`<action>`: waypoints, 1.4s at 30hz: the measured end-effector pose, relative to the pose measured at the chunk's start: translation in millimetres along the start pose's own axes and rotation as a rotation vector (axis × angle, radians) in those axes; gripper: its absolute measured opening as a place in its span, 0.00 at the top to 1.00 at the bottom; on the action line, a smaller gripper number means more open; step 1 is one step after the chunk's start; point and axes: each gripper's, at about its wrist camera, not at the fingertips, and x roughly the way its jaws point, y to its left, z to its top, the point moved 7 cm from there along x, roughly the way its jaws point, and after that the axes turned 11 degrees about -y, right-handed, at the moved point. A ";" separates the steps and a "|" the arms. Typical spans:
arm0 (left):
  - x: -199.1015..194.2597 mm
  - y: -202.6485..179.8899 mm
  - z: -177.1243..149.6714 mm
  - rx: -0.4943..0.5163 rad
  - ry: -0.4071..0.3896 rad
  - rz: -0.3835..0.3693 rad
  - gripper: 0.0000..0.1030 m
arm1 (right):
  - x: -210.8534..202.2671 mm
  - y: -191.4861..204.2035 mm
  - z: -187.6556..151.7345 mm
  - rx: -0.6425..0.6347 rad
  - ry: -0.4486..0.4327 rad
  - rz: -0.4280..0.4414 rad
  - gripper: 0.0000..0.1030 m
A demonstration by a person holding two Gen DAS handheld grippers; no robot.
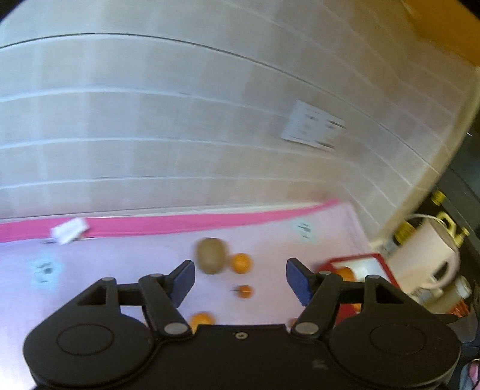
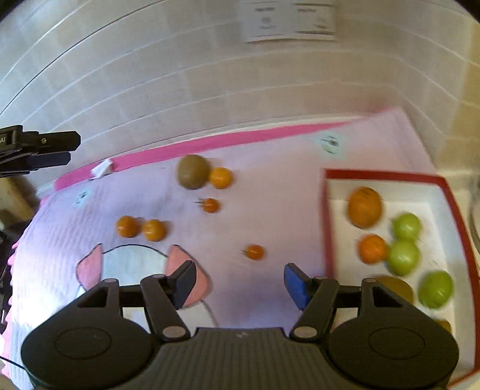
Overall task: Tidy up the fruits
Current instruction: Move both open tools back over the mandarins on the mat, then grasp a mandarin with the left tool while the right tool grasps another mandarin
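A brown kiwi (image 2: 193, 171) lies on the pink cloth (image 2: 270, 210) touching a small orange (image 2: 220, 177). Two more oranges (image 2: 128, 226) sit side by side to the left. Two tiny stemmed orange fruits (image 2: 210, 205) (image 2: 254, 252) lie apart in the middle. The red-rimmed white tray (image 2: 384, 174) at the right holds a large orange (image 2: 364, 207), a smaller one (image 2: 372, 249), three green fruits (image 2: 402, 258) and a partly hidden brown fruit (image 2: 396, 286). My right gripper (image 2: 240, 283) hovers open and empty above the cloth. My left gripper (image 1: 240, 279) is open and empty too, above the kiwi (image 1: 210, 255) and orange (image 1: 241, 263).
A white tiled wall (image 2: 180, 75) with a paper sheet (image 2: 288, 21) rises behind the cloth. A white kettle (image 1: 426, 255) and jars stand right of the tray (image 1: 360, 261). The left gripper (image 2: 70, 148) shows at the left edge of the right wrist view. Both views are motion-blurred.
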 end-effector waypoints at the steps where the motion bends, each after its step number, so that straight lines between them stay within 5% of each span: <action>1: -3.9 8.1 -0.4 -0.004 -0.005 0.020 0.23 | 4.7 8.3 3.3 -0.003 0.002 0.011 0.35; 9: -2.8 69.1 -23.5 -0.036 0.029 0.134 0.23 | 57.1 71.9 14.3 -0.072 0.043 0.095 0.36; 18: 58.8 103.1 -77.8 -0.074 0.205 0.130 0.24 | 112.9 105.5 5.3 -0.109 0.073 0.174 0.35; 28: 101.6 112.3 -97.3 -0.089 0.268 0.091 0.24 | 157.9 78.3 -1.2 -0.090 0.136 0.122 0.42; 35: 124.6 111.5 -108.0 -0.051 0.309 0.062 0.51 | 165.9 44.9 18.8 -0.035 0.075 0.045 0.47; 42: 126.2 103.6 -112.7 0.021 0.302 0.058 0.55 | 193.3 12.1 49.9 -0.009 0.019 -0.064 0.51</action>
